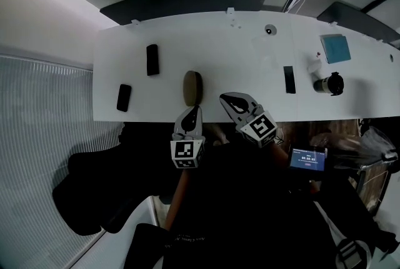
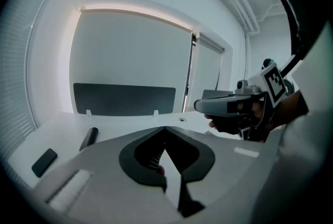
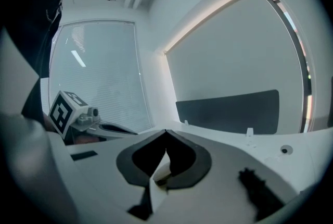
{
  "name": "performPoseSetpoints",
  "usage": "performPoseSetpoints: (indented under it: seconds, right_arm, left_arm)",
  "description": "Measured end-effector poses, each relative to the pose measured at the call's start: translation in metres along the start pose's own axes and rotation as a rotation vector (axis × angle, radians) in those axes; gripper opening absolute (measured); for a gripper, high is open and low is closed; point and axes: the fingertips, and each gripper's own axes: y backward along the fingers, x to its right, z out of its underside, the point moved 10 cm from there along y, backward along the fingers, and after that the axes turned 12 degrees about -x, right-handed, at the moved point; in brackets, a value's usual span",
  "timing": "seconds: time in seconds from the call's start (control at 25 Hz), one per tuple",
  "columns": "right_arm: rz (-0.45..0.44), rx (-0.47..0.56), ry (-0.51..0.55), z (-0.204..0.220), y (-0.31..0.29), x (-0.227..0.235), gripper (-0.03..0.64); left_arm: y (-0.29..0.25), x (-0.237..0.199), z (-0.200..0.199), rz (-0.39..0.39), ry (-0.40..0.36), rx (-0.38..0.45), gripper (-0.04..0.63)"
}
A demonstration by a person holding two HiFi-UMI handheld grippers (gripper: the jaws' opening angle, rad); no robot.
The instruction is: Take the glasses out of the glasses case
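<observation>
- White table (image 1: 250, 55) is seen from above, w/ a dark panel (image 1: 184, 2) behind its far edge and a ribbed pale surface (image 1: 37, 111) at the left.
- On it the glasses case (image 1: 192, 87) — brown, oval, apparently closed — is laid close to the near edge, approx. centre, w/ its long axis running near to far.
- Just near of the case the left gripper (image 1: 195, 111) is held, tip aimed at the case's near end; whether contact is made can't be told.
- In the left gripper view its jaws are shown pressed together at the tips, w/ nothing pinched.
- Slightly right of the case the right gripper (image 1: 225, 99) is held over the near edge, tip turned left and far, w/ a small gap kept from the case.
- In the right gripper view its jaws are likewise shown pressed together, w/ nothing gripped.
- Left of the case two flat black items are laid: one farther (image 1: 152, 59), one nearer and more to the left (image 1: 124, 97).
- On the right part of the table a slim black bar (image 1: 289, 79), a black-and-white cylinder (image 1: 328, 83) and a teal square (image 1: 335, 48) are placed — all well apart from the case.
- Below the near edge, at the right, a small lit screen (image 1: 307, 159) is seen.
</observation>
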Motion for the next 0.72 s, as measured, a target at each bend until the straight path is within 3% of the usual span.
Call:
performPoseSetpoints:
  seconds: [0.12, 0.44, 0.72]
  right_arm:
    - [-0.014, 0.001, -0.006, 0.004, -0.003, 0.016, 0.008]
    - [-0.014, -0.065, -0.056, 0.016, -0.014, 0.034, 0.008]
    - [0.062, -0.094, -0.087, 0.005, -0.026, 0.050, 0.008]
  left_arm:
    - [-0.011, 0.002, -0.004, -0.058, -0.033, -0.043, 0.020]
    - [-0.044, -0.018, 0.027, -0.082, -0.041, -0.223, 0.060]
    - [-0.101, -0.054, 0.055, -0.066, -0.089, -0.401, 0.163]
